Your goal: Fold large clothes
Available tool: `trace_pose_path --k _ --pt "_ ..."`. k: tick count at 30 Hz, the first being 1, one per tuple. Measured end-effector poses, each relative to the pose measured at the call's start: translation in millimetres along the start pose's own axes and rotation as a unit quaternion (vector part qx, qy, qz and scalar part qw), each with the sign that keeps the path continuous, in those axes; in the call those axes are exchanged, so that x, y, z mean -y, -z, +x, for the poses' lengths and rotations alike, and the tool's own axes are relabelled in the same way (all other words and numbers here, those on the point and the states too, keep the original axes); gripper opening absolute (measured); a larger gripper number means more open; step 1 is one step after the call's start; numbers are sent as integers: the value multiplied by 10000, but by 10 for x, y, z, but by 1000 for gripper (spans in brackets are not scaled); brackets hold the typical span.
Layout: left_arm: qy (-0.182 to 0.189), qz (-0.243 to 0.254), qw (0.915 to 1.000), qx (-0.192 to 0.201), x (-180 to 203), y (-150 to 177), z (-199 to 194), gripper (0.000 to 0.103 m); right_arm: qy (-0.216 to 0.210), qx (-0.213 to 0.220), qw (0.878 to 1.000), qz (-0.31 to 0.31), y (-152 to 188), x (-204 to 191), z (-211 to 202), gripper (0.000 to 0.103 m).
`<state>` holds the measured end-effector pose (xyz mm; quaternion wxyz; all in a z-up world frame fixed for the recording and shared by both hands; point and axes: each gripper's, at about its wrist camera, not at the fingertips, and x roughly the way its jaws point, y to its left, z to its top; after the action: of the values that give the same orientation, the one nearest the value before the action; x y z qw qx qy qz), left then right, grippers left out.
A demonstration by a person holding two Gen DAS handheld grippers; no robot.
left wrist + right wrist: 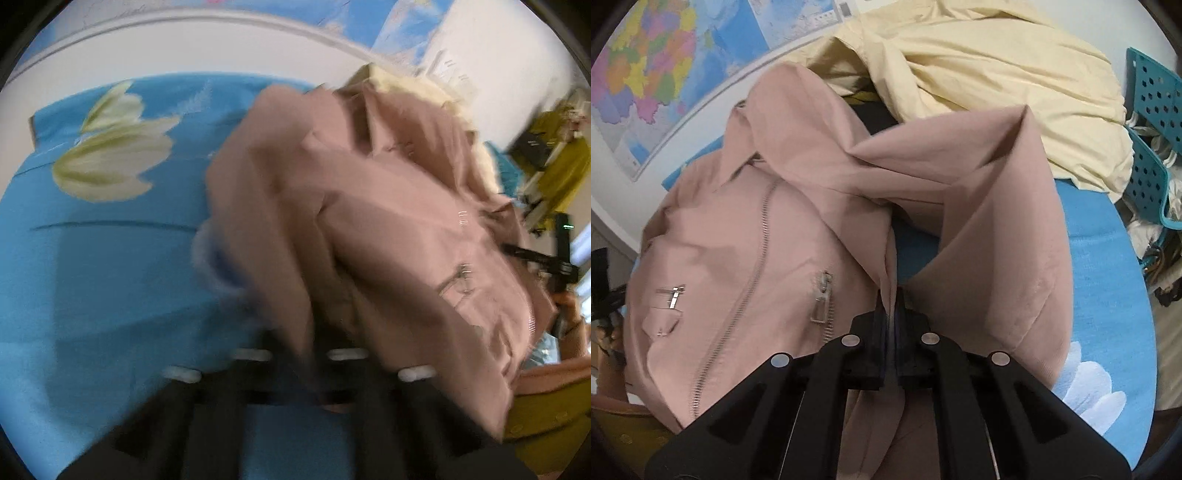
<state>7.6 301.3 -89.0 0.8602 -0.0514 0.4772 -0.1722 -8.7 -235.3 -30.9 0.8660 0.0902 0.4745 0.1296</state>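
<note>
Left wrist view is smeared by motion: the pink jacket (369,221) hangs in a bunched mass over the blue floral sheet (92,277), and the left gripper (301,365) sits under its lower folds, but I cannot tell whether its fingers are spread or pinching cloth. Further right, in the right wrist view, the jacket lies partly on the sheet, zip front up, with one sleeve (997,221) lifted in an arch; the right gripper (892,314) has its fingers pressed together on a thin fold of that fabric. A cream garment (997,74) lies behind. The jacket looks soft and limp yet fairly weighty with metal zips, so seams, cuffs and hem corners seem the surest holds.
</note>
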Motion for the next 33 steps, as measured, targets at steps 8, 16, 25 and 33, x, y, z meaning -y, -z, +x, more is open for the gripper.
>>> trace_pose_path --k 8,16,25,33 --pt "-2377 -338 9637 1166 -350 -636 -1134 2 -666 89 9967 -466 -28 -452 -78 6" --pt "-2371 -335 9704 318 -464 -549 -872 47 -632 -97 9954 -712 50 -575 57 28" --pt "627 66 9980 21 222 424 -691 66 -655 20 9951 -734 -42 -576 -8 49" --pt "16 453 9990 42 447 628 -637 6 -755 -38 9931 -896 -43 -695 58 49"
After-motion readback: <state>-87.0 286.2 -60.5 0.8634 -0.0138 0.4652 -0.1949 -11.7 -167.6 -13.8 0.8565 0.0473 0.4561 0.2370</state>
